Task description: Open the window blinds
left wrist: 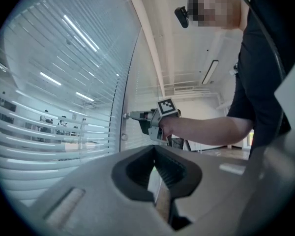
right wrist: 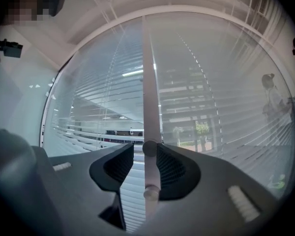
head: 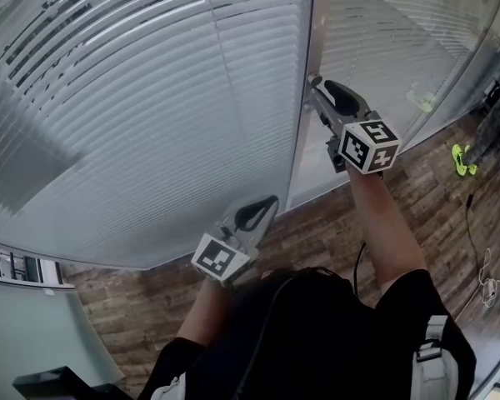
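In the head view, the blinds hang behind glass on both sides of an upright frame post. My right tool is up against that post, and my left tool hangs lower, clear of the pane. The left gripper view shows its jaws pressed together on nothing, with open room beside them. In the right gripper view a small round knob on the post sits between spread jaws, near one pad, with a gap on the other side. I judge I'm partway through tilting the slats. Next I'd pinch the knob and roll my wrist, keeping off the glass.
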Demonstrator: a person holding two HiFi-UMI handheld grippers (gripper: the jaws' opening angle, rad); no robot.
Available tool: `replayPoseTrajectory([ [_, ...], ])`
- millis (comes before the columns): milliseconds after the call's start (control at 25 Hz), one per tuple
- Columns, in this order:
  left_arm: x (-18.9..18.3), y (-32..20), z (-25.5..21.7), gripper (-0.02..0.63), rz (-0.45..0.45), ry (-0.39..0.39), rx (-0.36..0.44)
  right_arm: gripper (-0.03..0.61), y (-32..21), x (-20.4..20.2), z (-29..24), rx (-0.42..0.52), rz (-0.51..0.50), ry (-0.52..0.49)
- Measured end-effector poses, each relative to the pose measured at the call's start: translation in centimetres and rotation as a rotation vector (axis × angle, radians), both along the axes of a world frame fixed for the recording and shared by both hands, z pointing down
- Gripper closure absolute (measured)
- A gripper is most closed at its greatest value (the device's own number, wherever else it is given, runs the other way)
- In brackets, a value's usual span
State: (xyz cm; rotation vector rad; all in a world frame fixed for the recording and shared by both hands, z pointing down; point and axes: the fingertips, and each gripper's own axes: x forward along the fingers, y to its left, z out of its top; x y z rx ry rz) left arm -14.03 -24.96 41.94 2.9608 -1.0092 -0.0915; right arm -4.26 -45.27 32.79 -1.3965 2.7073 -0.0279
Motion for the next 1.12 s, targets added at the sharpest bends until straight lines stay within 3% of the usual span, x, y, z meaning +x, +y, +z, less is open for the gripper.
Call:
replayPoseTrajectory([
  [200, 0.8, 0.2, 0.0, 0.609, 0.012, -0.002, -0.005, 0.546, 3.0, 0.4, -0.1, 0.083, -0.042, 0.051],
  [280, 1.4, 0.3, 0.0, 0.609, 0.022, -0.002, -0.007, 0.564, 4.2, 0.9, 0.4, 0.089, -0.049, 0.062],
  [480, 2.6, 0.3, 0.3, 0.609, 0.019, 0.0, -0.019, 0.572, 7.5, 2.5, 1.7, 0.109, -0.071, 0.082],
  [680, 4.2, 0.3, 0.3, 0.609, 0.014, -0.001, -0.021, 0.572, 11.4, 4.0, 4.3, 0.126, -0.164, 0.096],
  [840, 6.0, 0.8, 0.6, 0.609, 0.013, -0.007, -0.035, 0.572, 14.1, 5.9, 7.3, 0.137, -0.188, 0.17],
  [1120, 9.4, 1.9, 0.9, 0.609, 0.009, -0.018, -0.044, 0.572, 18.3, 8.6, 9.5, 0.106, -0.248, 0.176],
])
